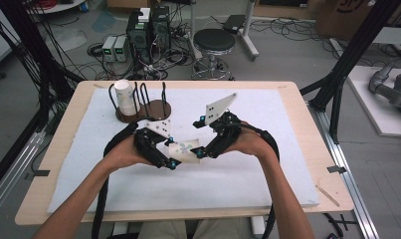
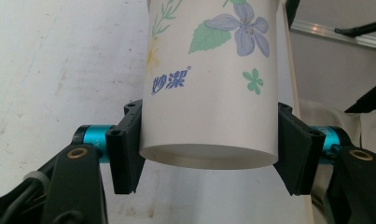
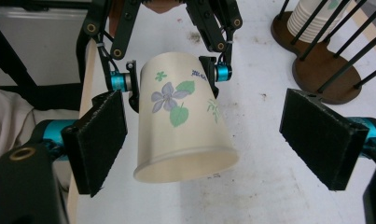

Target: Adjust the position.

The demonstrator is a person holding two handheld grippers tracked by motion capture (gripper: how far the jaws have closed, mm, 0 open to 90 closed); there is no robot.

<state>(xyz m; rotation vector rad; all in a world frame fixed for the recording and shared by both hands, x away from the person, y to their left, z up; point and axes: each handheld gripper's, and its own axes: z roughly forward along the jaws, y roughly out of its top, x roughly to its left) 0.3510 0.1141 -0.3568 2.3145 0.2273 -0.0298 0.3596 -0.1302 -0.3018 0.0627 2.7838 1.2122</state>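
Looking down, high view: left tongs (image 1: 172, 160) and right tongs (image 1: 200, 151) meet at frame centre over the white-padded worktop (image 1: 267, 179), a paper cup (image 1: 184, 152) between them; a cup stack (image 1: 127, 97) sits in the wire-post holder (image 1: 157, 107) at upper left.
Left gripper view: left tongs (image 2: 209, 156) clenched on the flowered paper cup (image 2: 213, 88), pads pressing both sides near its base, cup filling the upper centre.
Right gripper view: right tongs (image 3: 218, 140) released, pads standing wide either side of the cup (image 3: 183, 126), not touching it; the holder (image 3: 323, 70) at upper right.
Progress: judged, one cup is pulled free and held; handing over or placing it remains.
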